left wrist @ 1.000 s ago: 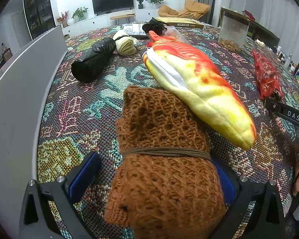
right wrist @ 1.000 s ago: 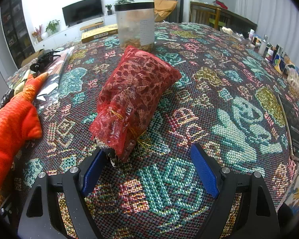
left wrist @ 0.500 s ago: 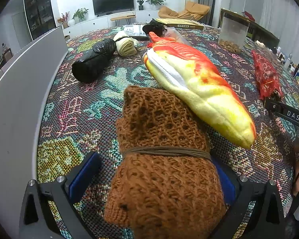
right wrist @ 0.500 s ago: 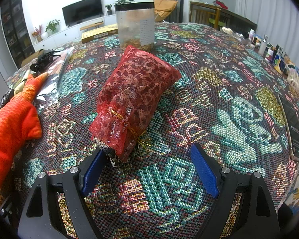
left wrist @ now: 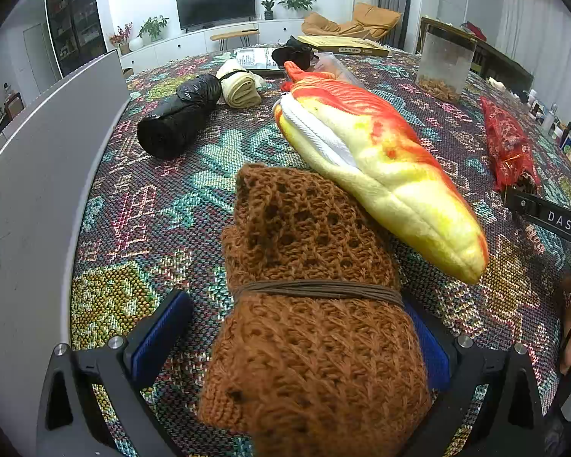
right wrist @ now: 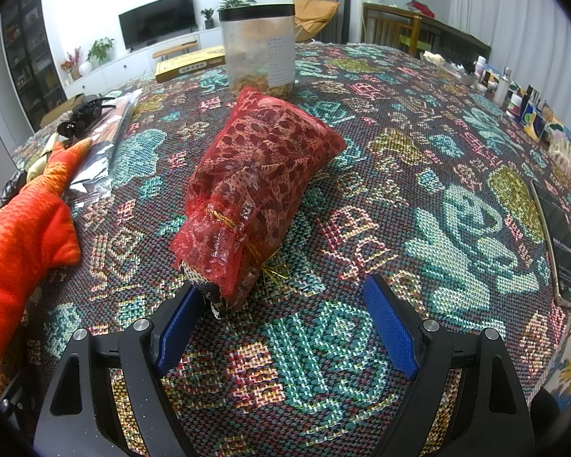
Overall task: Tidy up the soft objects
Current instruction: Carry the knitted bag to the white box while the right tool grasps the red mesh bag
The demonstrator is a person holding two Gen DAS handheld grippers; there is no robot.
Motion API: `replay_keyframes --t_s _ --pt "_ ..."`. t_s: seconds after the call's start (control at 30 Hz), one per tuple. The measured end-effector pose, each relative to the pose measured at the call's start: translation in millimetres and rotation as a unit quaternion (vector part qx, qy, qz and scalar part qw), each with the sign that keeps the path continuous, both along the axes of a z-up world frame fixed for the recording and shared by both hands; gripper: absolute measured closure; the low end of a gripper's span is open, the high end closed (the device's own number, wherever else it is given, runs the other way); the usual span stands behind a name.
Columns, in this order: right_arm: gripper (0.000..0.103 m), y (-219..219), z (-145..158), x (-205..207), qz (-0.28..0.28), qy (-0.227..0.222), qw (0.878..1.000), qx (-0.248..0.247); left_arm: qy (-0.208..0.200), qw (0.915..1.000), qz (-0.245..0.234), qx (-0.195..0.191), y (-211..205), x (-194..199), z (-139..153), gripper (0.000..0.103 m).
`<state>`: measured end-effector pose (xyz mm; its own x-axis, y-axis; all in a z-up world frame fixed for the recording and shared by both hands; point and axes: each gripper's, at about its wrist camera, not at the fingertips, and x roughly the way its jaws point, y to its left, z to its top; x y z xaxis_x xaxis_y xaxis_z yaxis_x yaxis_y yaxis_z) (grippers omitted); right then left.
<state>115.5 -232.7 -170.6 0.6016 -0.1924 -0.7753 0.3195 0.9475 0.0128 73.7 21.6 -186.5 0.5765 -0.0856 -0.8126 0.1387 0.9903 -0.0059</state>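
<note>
A brown knitted bundle tied with brown cord lies on the patterned tablecloth between the fingers of my left gripper. The jaws stand wide; the right pad touches the bundle and the left pad is apart from it. A yellow and orange plush fish lies just beyond, also in the right wrist view. A red mesh pouch lies in front of my right gripper, which is open, its left pad at the pouch's tied end.
A black rolled bag and a cream roll lie farther back. A grey panel stands along the left. A clear jar, a flat box, a hair clip and small bottles stand around the table.
</note>
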Motion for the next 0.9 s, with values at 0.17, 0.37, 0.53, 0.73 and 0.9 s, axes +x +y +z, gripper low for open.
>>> replay_keyframes --t_s 0.17,0.37,0.53,0.73,0.9 --pt "0.016 -5.1 2.9 -3.8 0.008 -0.014 0.999 0.028 0.001 1.0000 -0.001 0.000 -0.8 -0.6 0.6 0.000" --pt "0.018 -45.6 32.2 -16.7 0.026 -0.062 0.990 0.127 0.007 0.9999 -0.004 -0.008 6.5 -10.0 9.5 0.001" --pt "0.018 -39.5 61.7 25.0 0.075 -0.021 0.993 0.091 -0.006 0.9994 -0.009 -0.033 11.5 -18.2 21.1 0.001" --pt "0.028 -12.6 27.6 89.7 0.079 0.092 0.984 0.132 0.001 0.9989 -0.031 -0.035 0.9 -20.7 26.0 0.038" --pt "0.082 -21.5 27.7 78.0 0.061 0.069 0.990 0.106 -0.005 0.9985 -0.039 -0.039 8.2 -47.4 43.1 0.040"
